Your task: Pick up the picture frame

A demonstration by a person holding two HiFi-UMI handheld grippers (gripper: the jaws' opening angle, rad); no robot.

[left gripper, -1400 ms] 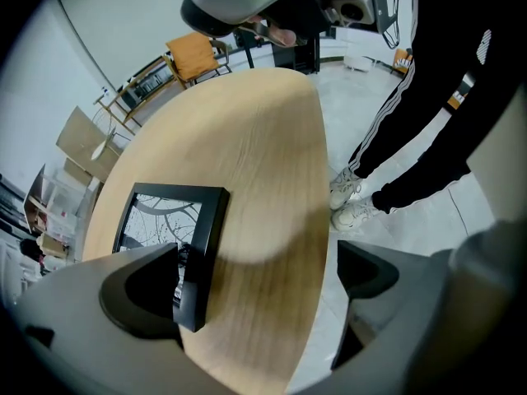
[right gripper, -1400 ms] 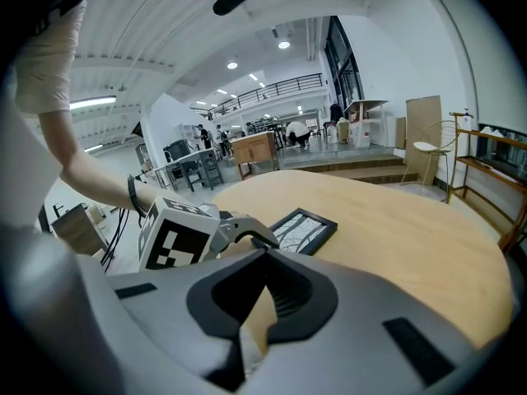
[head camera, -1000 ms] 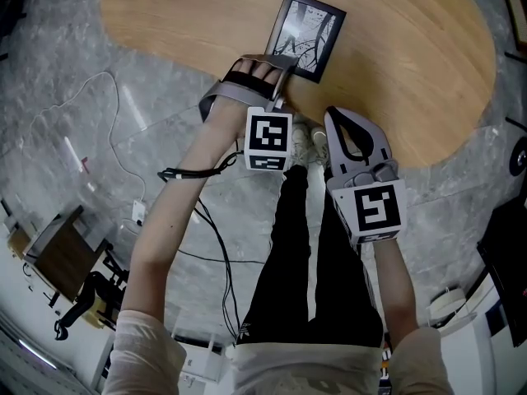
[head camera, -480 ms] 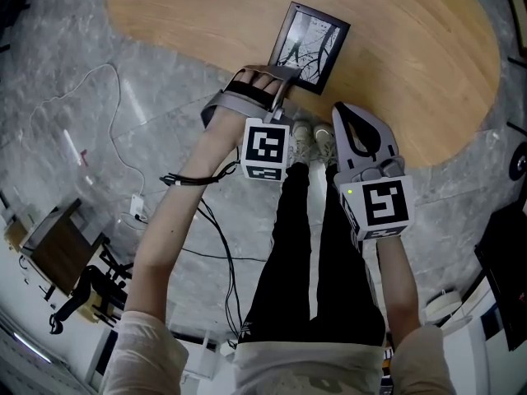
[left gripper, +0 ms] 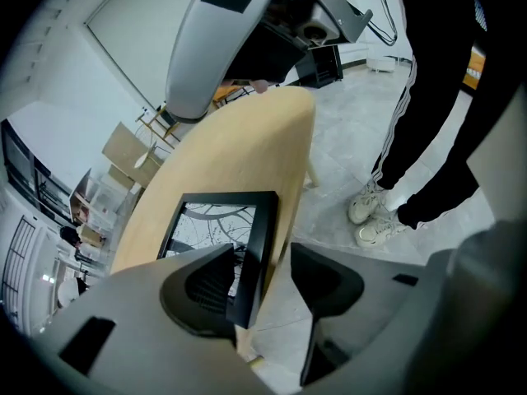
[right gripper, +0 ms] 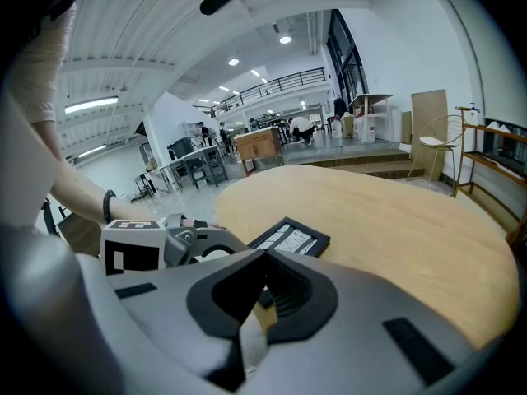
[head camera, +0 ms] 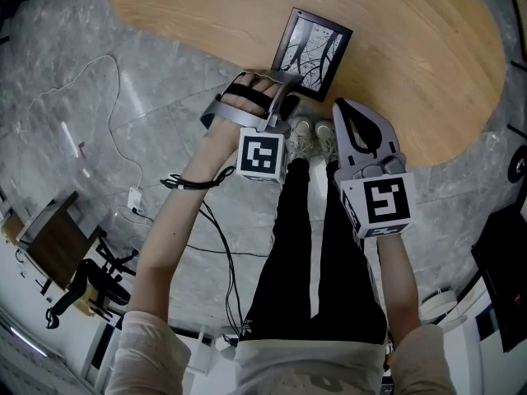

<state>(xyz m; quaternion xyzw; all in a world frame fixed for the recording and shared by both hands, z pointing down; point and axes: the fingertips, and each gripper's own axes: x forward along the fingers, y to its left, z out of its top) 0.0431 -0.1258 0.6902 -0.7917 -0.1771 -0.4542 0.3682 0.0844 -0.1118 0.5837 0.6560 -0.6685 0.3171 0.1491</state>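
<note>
Left gripper (left gripper: 263, 285) jaws just narrowed astride picture frame (head camera: 313, 50) near edge, at wooden table (head camera: 428, 64) rim. One pad still clear, so grasp incomplete. Right gripper (head camera: 342, 109) clenched, empty, over table rim.

Near edge: we find the picture frame (head camera: 311, 54) lying close to the table's (head camera: 428, 72) near edge.
Far and right sides: we see bare wood, open to pass.

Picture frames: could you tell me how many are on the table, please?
1. The frame is at the near edge of the table; no other shows in any view.
</note>
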